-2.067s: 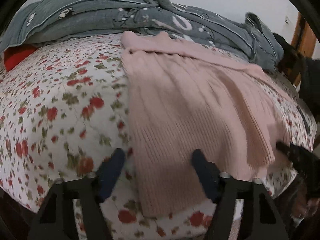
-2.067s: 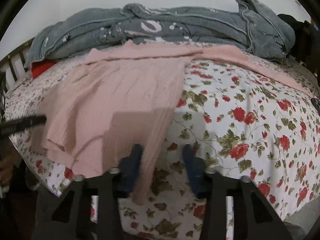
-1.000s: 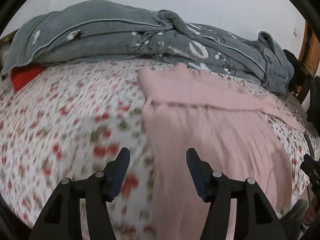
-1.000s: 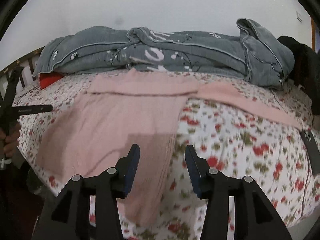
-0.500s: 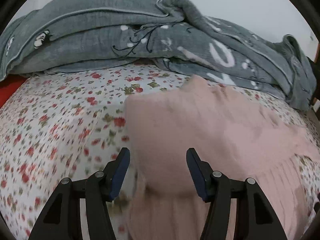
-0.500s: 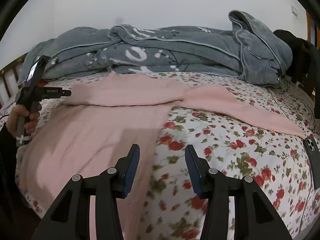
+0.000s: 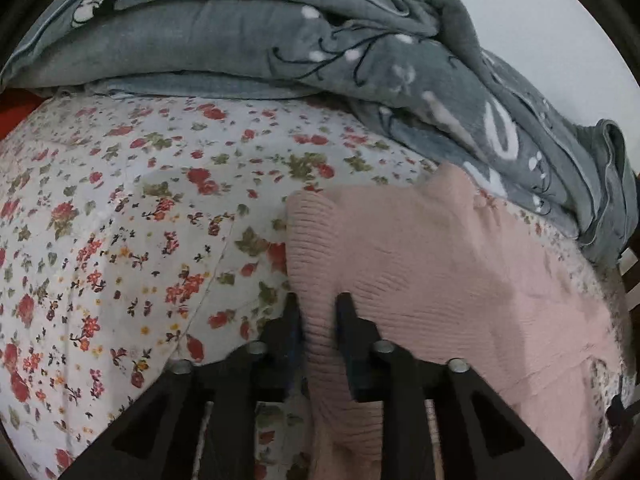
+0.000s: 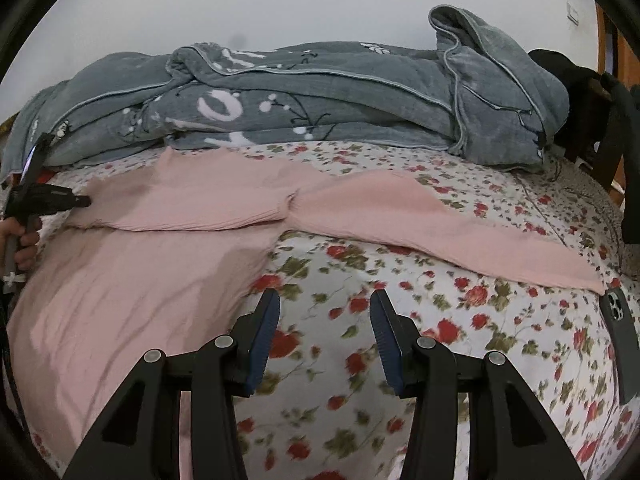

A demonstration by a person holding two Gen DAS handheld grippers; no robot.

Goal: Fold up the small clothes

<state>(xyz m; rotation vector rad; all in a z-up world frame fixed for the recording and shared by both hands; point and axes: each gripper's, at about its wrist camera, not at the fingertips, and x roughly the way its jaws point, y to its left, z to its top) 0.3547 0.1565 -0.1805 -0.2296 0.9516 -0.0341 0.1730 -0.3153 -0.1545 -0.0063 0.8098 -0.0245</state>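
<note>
Pink sweater (image 7: 440,264): matt ribbed knit. Bedsheet (image 7: 132,216): smooth floral-printed cloth. Grey blanket (image 8: 340,92): soft, fuzzy, matt. Left gripper (image 7: 318,320): matt black plastic, metal pins. Phone (image 8: 622,332): glossy.

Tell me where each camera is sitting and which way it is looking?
Left wrist: sits on the left gripper, low over the bed, looking along its fingers at the pink sweater edge pinched between them; only the gripper shows.
Right wrist: sits on the right gripper, looking across the bed toward the grey blanket; its open fingers show, plus the person's left hand holding the other gripper at the left, and a phone at the right.
Both views share the sweater, blanket and flowered bed.
</note>
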